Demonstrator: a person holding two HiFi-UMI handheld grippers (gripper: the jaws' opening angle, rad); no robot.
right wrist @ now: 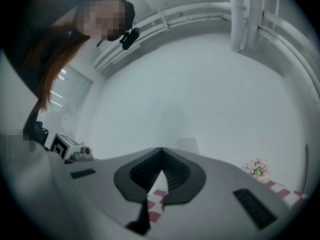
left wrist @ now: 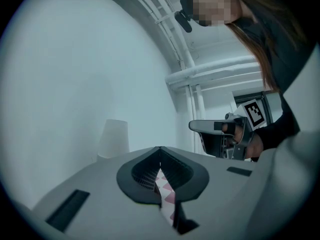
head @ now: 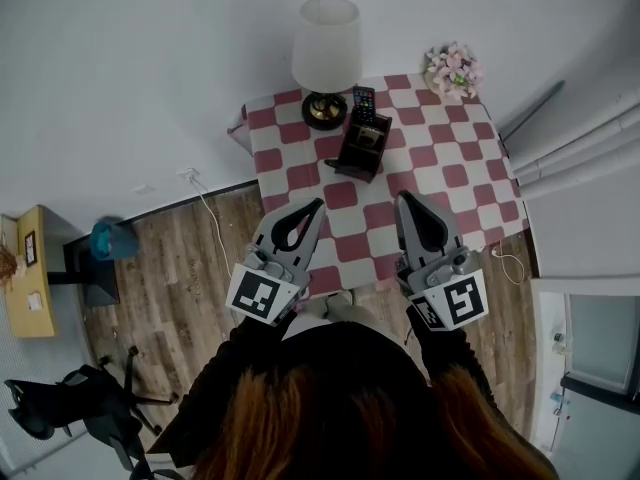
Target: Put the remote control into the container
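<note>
While two grippers are held side by side over the near edge of one small table, each set of jaws is pressed together with nothing caught between them. The left gripper is seen in its own view with the ribbed pads meeting at the tip and only checked cloth showing through the slit below. The right gripper is shut in the same way, again with cloth alone visible beneath the pads. One marker cube is carried on each tool, two in all.

Four things are counted on the red-and-white checked cloth: one lamp with a white shade, one dark container, one remote control and one bunch of pink flowers. The remote control is seen standing upright at the back of the container, its upper end rising above the rim, just beside the lamp's base. Both grippers are kept well apart from it, and the container is left untouched by either.
</note>
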